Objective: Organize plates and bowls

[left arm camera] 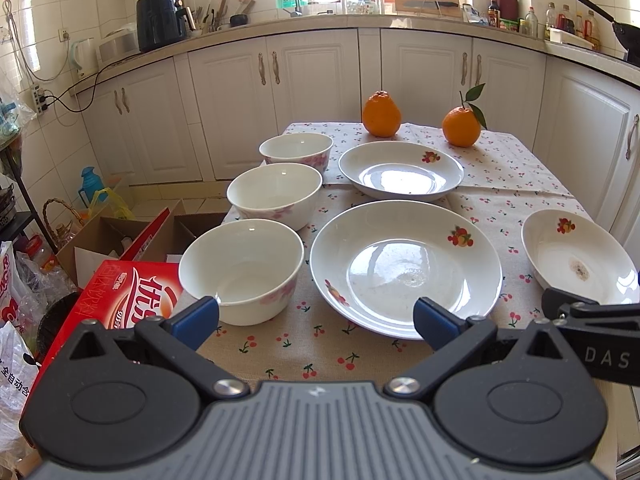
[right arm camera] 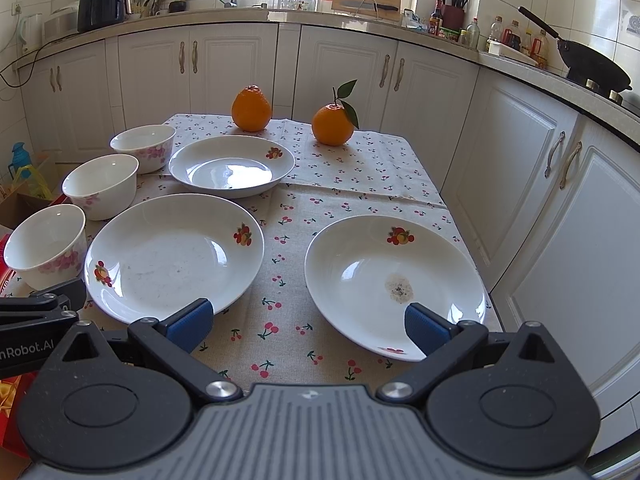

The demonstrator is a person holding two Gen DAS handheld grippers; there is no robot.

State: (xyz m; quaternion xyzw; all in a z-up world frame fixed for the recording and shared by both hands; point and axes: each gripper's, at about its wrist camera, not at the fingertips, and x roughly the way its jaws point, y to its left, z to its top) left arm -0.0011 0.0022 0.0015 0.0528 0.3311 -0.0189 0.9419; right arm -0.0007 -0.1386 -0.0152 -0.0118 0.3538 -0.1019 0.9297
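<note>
The left gripper (left arm camera: 316,320) hovers over the near edge of the table, its blue fingers spread wide and holding nothing. The right gripper (right arm camera: 308,326) hangs beside it in the same state — jaws spread, empty.

On the cherry-print cloth (left arm camera: 320,344) three bowls stand in a row along the left edge: the near bowl (left arm camera: 241,270) just ahead of the left gripper's left finger, the middle bowl (left arm camera: 275,194) behind it, the far bowl (left arm camera: 296,152) behind that. All three sit upright and apart, each with pink flowers on the outside.

Three plates lie flat to the right of the bowls. The near plate (left arm camera: 406,274) sits just beside the near bowl, its front rim behind the left gripper's right finger. The far plate (left arm camera: 401,170) lies behind it, close but not touching. The right plate (right arm camera: 394,284) lies apart near the table's right edge, with a brownish stain in its well; the right gripper's right finger overlaps its front rim in the picture — contact cannot be told.

Two oranges stand at the far end, the left orange (left arm camera: 381,114) and the leafy orange (left arm camera: 461,126), well apart from each other. A red box (left arm camera: 124,296) sits off the table's left edge.
</note>
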